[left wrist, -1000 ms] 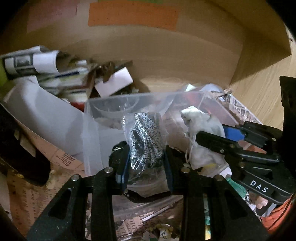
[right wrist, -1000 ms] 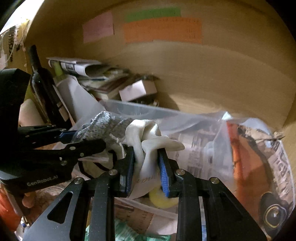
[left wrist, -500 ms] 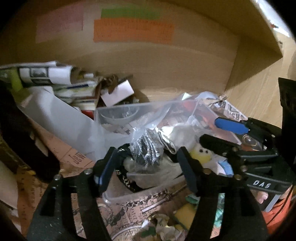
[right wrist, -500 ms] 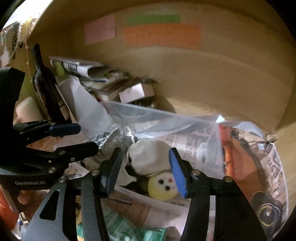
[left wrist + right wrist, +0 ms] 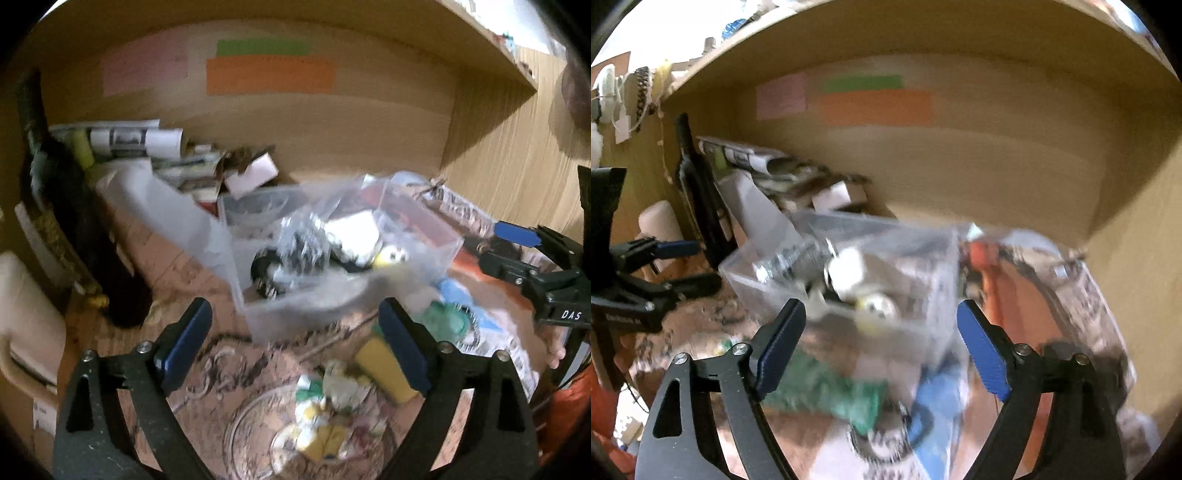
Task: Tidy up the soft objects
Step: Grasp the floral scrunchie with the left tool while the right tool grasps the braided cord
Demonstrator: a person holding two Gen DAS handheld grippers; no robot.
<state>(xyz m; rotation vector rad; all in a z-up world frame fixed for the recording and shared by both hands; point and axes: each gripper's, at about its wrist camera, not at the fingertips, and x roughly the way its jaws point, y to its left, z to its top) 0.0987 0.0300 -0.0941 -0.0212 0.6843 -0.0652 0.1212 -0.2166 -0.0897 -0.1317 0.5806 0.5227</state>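
Both grippers, left gripper [image 5: 295, 332] and right gripper [image 5: 881, 339], stand wide with jaws opening and nothing between them. Inside the clear box [image 5: 258, 317] lie the grey knit piece [image 5: 306, 251], white cloth [image 5: 354, 236] and yellow toy [image 5: 388, 256]. Loose plastic film draped over the box could snag a finger and tip it. Motion blur hides how the soft things settle.

The bench [image 5: 122, 332], under printed newspaper, carries a clear plastic bin [image 5: 343, 266], a dark bottle [image 5: 74, 229] at the left, stacked papers [image 5: 122, 138] at the back, a yellow sponge [image 5: 384, 365] and what seems a glass bowl [image 5: 258, 435], blurred.
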